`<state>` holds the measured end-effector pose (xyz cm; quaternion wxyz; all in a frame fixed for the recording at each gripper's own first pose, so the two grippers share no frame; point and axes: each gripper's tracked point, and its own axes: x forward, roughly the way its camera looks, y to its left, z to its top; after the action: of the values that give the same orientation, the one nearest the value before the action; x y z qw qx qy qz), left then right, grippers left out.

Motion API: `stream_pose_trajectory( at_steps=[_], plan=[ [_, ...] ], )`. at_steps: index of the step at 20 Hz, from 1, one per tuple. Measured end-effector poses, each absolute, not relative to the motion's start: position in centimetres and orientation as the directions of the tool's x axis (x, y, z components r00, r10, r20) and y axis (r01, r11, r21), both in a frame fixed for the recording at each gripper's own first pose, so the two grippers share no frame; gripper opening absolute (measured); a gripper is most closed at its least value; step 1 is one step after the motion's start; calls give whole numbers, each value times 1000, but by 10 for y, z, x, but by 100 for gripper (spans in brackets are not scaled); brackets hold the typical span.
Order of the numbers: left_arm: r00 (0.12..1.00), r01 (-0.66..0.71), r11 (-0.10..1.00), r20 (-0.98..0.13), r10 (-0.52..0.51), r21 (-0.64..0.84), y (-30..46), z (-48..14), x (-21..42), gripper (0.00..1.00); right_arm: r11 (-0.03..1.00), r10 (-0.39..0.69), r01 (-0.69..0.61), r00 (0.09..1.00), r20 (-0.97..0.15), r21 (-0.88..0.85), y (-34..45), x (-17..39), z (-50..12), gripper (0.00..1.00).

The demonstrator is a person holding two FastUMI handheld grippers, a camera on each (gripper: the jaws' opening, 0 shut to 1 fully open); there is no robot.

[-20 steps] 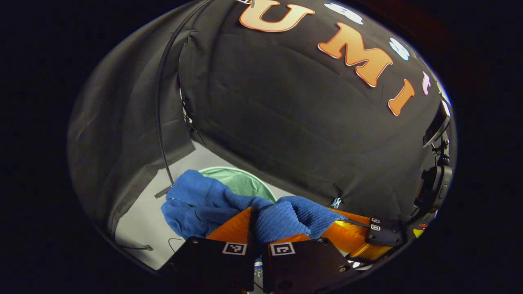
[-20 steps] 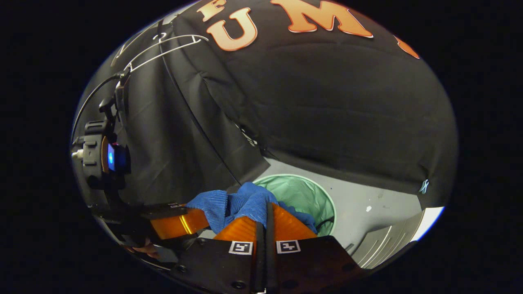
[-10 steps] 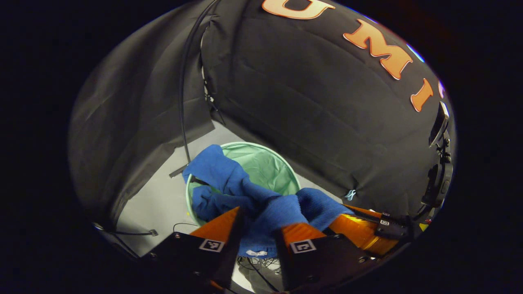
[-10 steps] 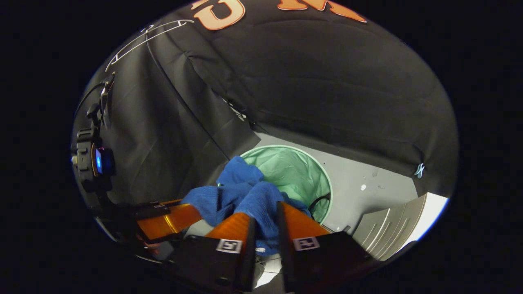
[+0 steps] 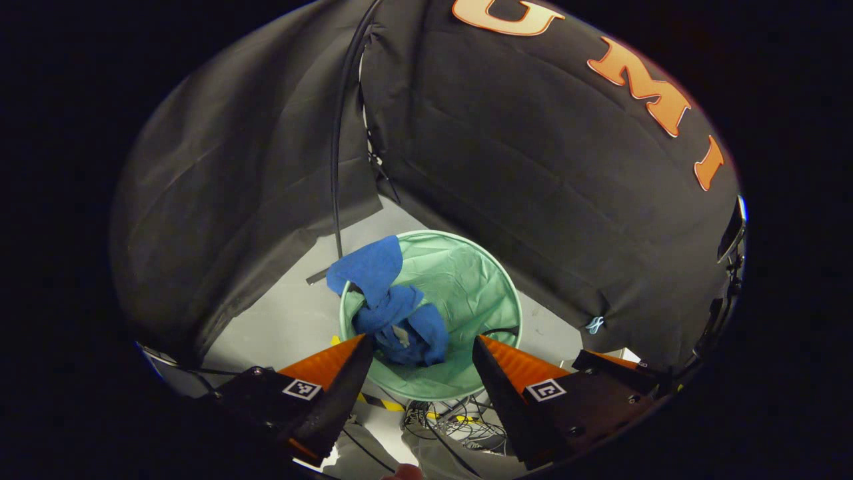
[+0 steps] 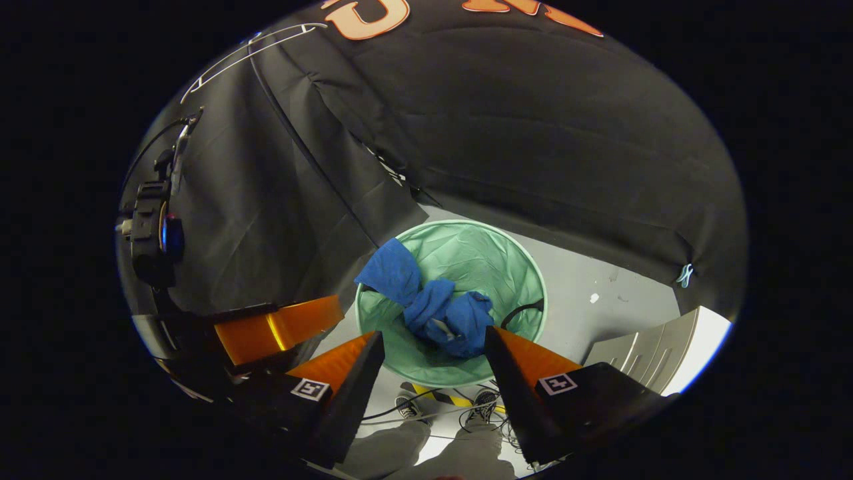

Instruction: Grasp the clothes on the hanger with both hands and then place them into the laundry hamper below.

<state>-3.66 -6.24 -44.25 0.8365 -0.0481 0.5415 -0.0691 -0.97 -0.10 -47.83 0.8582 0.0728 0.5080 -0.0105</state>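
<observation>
Grey floor; round mesh hamper [image 5: 466,380] holds crumpled knit clothes [image 5: 400,320].

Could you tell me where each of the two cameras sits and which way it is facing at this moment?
Left gripper view: rides the left gripper, looking down into the green hamper holding the blue garment; its own jaws stand open.
Right gripper view: rides the right gripper, also facing down, jaws open; the person's shoes show below.
Shared: hamper, garment, grey floor.

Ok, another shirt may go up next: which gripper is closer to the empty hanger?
Left, probably. The hanger hangs up on the left gripper's side; the right gripper sits farther across.
</observation>
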Motion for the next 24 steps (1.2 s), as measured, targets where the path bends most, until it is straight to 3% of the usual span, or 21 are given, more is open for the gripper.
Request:
stream_pose_trajectory(
  at_steps=[9, 17, 24],
  plan=[
    [593, 156, 978, -778, -207, -141, -71, -355, -6, 96, 988, 14, 115, 594, -804, 102, -2, 1, -412, 99],
    [791, 191, 976, -573, -215, -103, -59, -227, 35, 95, 996, -75, 88, 834, -547, -1, -1, 26, -256, 98],
    [913, 171, 976, -350, -209, -136, -49, -110, 53, 95, 996, -95, 89, 926, -366, -34, 0, 28, -159, 98]
  ],
)
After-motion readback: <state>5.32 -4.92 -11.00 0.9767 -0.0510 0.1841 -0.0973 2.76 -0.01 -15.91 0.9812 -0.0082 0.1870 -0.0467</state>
